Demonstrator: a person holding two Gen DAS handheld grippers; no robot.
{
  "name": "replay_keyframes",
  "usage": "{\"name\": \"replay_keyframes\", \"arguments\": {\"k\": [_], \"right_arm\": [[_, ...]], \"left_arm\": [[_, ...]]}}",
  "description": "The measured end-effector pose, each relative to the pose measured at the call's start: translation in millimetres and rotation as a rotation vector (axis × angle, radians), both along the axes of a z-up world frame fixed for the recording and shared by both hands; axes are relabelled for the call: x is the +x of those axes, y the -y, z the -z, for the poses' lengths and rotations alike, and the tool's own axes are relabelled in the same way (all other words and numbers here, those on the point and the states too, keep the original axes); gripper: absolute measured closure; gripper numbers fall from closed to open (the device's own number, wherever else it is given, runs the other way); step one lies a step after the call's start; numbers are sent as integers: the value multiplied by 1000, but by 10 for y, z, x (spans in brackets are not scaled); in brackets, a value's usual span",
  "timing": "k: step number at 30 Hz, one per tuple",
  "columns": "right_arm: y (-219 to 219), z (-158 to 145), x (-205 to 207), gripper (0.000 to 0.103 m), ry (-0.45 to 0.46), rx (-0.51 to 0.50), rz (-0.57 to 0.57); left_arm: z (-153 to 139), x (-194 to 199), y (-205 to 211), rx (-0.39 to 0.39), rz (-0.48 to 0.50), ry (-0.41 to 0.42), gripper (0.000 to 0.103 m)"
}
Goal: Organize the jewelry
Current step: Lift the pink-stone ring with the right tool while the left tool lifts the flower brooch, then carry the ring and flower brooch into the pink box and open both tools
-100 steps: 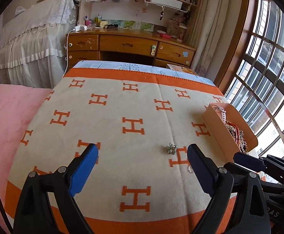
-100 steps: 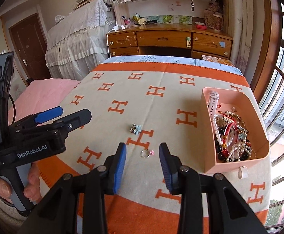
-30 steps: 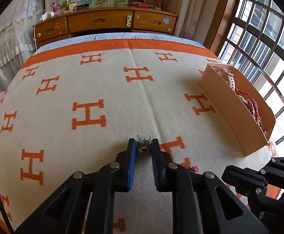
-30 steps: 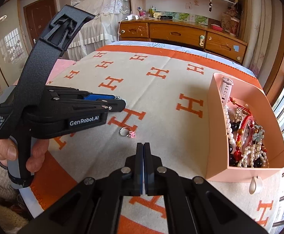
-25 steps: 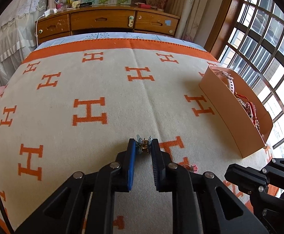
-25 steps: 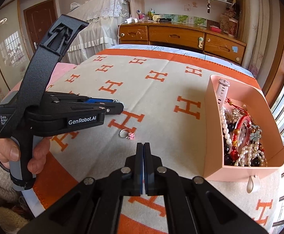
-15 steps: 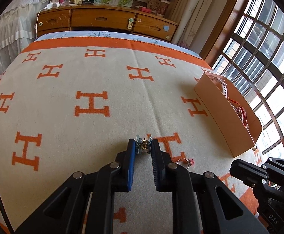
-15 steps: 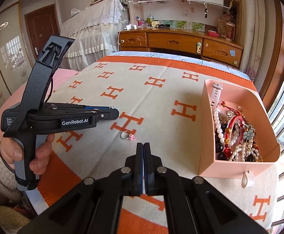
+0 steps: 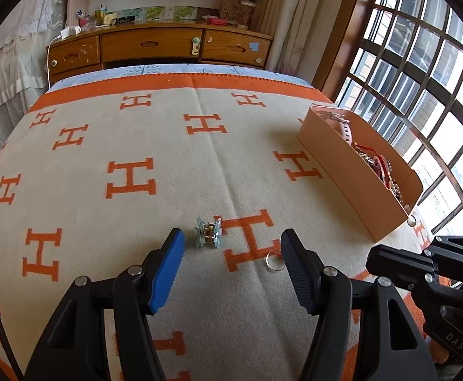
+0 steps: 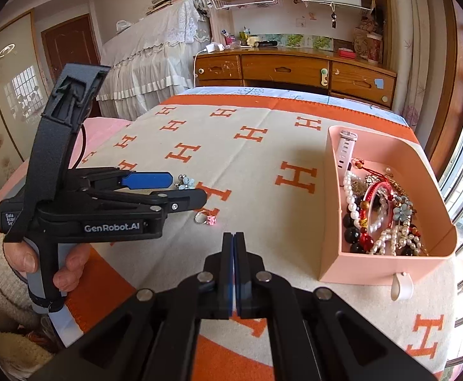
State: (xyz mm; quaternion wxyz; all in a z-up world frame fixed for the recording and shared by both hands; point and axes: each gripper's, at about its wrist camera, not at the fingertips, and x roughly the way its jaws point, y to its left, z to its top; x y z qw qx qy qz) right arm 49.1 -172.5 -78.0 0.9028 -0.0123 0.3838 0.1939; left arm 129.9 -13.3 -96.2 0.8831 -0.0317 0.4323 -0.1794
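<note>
A small blue flower hair clip (image 9: 207, 233) (image 10: 184, 181) lies on the beige blanket with orange H marks. My left gripper (image 9: 233, 238) (image 10: 188, 189) hovers just behind it; its jaws are opening and neither pad touches the clip. A silver ring (image 9: 274, 260) with a pink stone (image 10: 206, 218) lies by the left gripper's right finger. My right gripper (image 10: 234, 236) is shut with nothing in it, near the blanket's front edge. A pink box (image 9: 342, 174) (image 10: 384, 265) at the right holds beads, bracelets and a watch.
A person's hand (image 10: 69, 270) holds the left gripper's handle at the left. The blanket (image 9: 136, 133) covers a bed. A wooden desk (image 10: 295, 70) stands beyond it, with a window (image 9: 422, 63) along the right and pink bedding (image 10: 104, 130) on the left.
The left jaws, which were shut on the flower clip, have spread apart and let it go; the clip now lies on the blanket. The right gripper stays shut.
</note>
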Motion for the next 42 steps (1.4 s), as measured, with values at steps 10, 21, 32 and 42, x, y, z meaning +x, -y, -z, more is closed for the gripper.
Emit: {"name": "replay_keyframes", "arguments": {"k": [10, 21, 32, 42], "right_arm": [[-242, 138, 321, 100, -92, -15, -110], [-467, 253, 458, 75, -70, -122, -166], [-573, 244, 357, 93, -22, -179, -197], [-179, -167, 101, 93, 27, -46, -80]], "left_arm": [[59, 114, -71, -28, -11, -20, 87], [77, 120, -372, -110, -76, -50, 88], [47, 107, -417, -135, -84, -45, 87], [-386, -12, -126, -136, -15, 38, 88]]}}
